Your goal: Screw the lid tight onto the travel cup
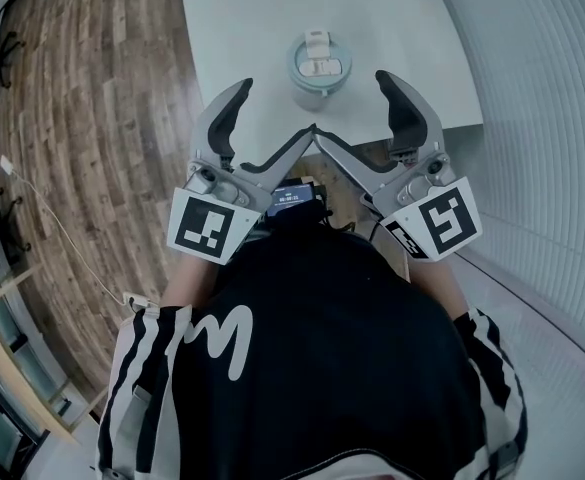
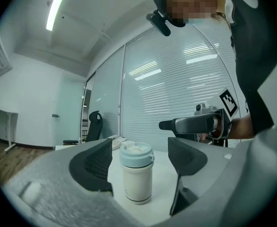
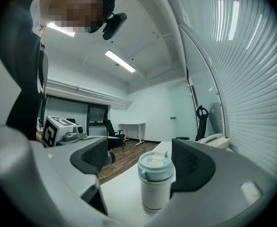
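Far left in head view: wood floor [image 1: 72,118] w/ a thin cable [image 1: 57,230] lying across it.

Next over is the left gripper [image 2: 140,159], which I've got level, its marker cube [image 1: 212,225] back toward the torso. Its fingers [image 2: 94,163] are spread wide and pinch nothing. In left gripper view the travel cup [image 1: 319,68] shows in the gap btwn them but further out, pads clear of it. An office chair [image 2: 94,124] stands in the bkgd by the glass wall.

Centre: the cup stands upright on the white table [image 1: 242,28], toward its near right part. The pale blue lid [image 1: 320,60] sits on top. Can't tell if it's screwed down. In head view the inner jaws of both grippers nearly meet in a V just my side of the cup, so they sit btwn me and it.

Right: the right gripper [image 3: 142,160], also level, w/ its own cube [image 1: 442,218]. Its fingers [image 3: 192,162] are spread and hold nothing; the cup is framed in the gap, untouched. A desk phone [image 3: 216,140] sits on the table past the right-hand jaw.

Far right: slatted blinds [image 1: 542,88], close beside the table edge.
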The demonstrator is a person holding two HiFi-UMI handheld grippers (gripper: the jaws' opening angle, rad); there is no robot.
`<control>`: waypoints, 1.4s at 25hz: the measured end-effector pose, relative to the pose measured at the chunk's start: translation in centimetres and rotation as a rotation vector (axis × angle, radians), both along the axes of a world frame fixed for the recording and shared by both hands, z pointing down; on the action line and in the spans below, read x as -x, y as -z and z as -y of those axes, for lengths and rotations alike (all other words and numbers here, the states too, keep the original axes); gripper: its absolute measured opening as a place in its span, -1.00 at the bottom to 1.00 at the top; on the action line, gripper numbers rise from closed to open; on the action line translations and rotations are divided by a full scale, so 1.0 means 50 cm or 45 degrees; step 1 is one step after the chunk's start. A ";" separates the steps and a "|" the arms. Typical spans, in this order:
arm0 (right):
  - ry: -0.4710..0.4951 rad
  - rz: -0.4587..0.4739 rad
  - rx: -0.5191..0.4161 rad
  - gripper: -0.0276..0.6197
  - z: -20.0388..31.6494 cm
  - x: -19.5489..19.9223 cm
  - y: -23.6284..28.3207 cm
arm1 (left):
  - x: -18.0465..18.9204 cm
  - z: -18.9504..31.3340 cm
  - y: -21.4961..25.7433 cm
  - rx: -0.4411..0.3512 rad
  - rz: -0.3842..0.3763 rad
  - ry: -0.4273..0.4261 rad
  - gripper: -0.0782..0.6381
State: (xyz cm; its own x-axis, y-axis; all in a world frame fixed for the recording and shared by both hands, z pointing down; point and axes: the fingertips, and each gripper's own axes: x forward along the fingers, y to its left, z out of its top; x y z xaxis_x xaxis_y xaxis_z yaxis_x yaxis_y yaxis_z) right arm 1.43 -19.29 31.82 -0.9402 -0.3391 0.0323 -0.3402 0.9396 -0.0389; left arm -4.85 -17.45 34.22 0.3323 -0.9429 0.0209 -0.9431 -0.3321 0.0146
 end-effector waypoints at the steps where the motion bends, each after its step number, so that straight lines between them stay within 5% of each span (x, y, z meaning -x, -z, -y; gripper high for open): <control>1: 0.000 0.005 0.001 0.37 -0.003 -0.006 0.000 | -0.001 -0.003 -0.001 0.001 -0.008 0.003 0.26; 14: 0.018 0.002 -0.032 0.25 -0.008 -0.050 -0.011 | -0.012 -0.022 0.001 -0.006 -0.035 0.029 0.26; 22: 0.039 0.004 -0.056 -0.01 -0.017 -0.054 -0.009 | -0.015 -0.032 0.011 -0.024 -0.031 0.048 0.21; 26: 0.042 0.010 -0.052 -0.32 -0.016 -0.061 -0.017 | -0.021 -0.030 0.021 -0.054 -0.035 0.054 0.09; 30: 0.047 0.017 -0.055 -0.42 -0.026 -0.067 -0.010 | -0.028 -0.038 0.023 -0.046 -0.028 0.055 0.00; 35: 0.051 0.052 -0.053 -0.65 -0.029 -0.071 0.009 | -0.035 -0.040 0.039 -0.094 -0.022 0.061 -0.41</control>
State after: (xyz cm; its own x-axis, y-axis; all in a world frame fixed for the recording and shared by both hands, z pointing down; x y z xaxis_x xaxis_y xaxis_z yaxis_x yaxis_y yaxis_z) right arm 5.00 -17.84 31.39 -0.9532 -0.3017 -0.0195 -0.3015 0.9534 -0.0125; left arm -3.13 -15.48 32.27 0.2867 -0.9565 -0.0544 -0.9577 -0.2875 0.0085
